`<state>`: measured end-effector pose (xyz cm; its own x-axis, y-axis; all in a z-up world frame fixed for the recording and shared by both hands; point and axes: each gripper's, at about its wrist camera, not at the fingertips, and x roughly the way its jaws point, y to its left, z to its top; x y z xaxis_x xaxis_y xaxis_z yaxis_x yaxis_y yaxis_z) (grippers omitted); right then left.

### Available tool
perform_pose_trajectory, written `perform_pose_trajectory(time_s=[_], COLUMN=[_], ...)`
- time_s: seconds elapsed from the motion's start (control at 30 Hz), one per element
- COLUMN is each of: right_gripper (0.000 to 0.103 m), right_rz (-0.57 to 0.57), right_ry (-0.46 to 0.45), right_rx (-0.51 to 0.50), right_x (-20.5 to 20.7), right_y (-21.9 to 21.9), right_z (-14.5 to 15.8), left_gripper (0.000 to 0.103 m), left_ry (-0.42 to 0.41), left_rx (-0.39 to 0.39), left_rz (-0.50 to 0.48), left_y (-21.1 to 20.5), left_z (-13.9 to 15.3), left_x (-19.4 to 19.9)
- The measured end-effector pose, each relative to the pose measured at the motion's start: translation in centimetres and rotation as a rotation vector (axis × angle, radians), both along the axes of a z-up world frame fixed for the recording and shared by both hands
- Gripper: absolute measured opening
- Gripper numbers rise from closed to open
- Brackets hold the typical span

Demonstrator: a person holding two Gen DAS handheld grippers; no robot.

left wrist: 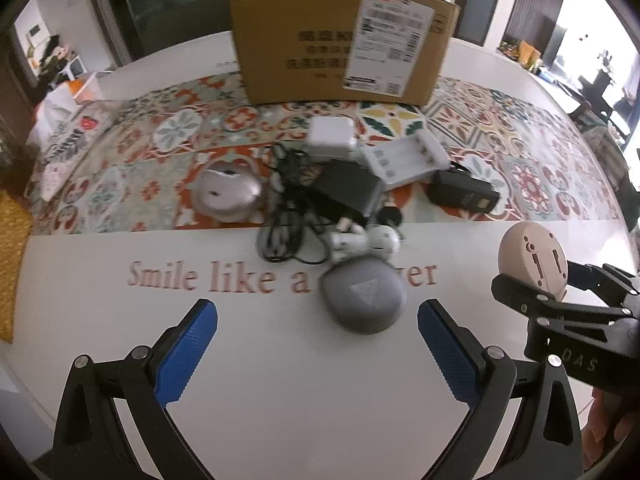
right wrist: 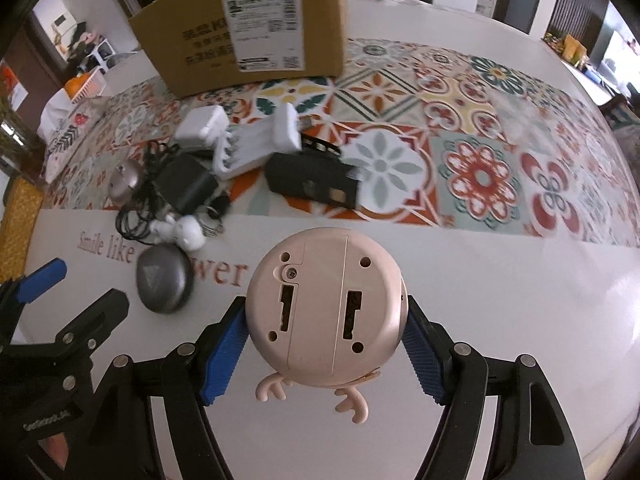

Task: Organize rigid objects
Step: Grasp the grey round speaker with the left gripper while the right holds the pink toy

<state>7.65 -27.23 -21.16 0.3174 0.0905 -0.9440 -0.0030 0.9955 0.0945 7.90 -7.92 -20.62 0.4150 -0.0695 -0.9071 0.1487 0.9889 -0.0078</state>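
Observation:
My right gripper (right wrist: 324,344) is shut on a round pink toy with small antlers (right wrist: 324,304), its flat underside facing the camera, held above the white table; the toy also shows in the left wrist view (left wrist: 532,264). My left gripper (left wrist: 318,344) is open and empty, just in front of a grey oval case (left wrist: 364,300), which also shows in the right wrist view (right wrist: 164,280). Behind the case lies a pile: a small white figure (left wrist: 364,240), a black adapter with tangled cable (left wrist: 344,192), a white charger cube (left wrist: 332,138), a white battery holder (left wrist: 406,156), a black charger (left wrist: 464,192), a silver mouse (left wrist: 226,192).
A cardboard box (left wrist: 340,40) stands at the back of the table on a patterned runner (left wrist: 540,140). The white tabletop (left wrist: 280,380) bears the words "Smile like a flower". Household clutter lies beyond the table's left edge.

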Motion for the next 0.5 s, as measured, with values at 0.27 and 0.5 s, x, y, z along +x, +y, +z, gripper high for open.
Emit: perform_pose_trajectory(time_s=[0.27,0.5], right_gripper=[0.073,0.073], right_rz=[-0.019,-0.002], right_ry=[0.034,0.042], right_rx=[-0.004,0.007], right_x=[-0.6,-0.3], right_y=[-1.1,-0.9], right_z=[-1.1,-1.7], left_gripper=[0.091,0.072], left_ry=[0.065,0.077], left_rx=[-0.029,-0.035], left_rz=[-0.014,-0.004], left_y=[-1.9,-2.6], left_z=[-3.1,-4.3], left_x=[1.3,2.2])
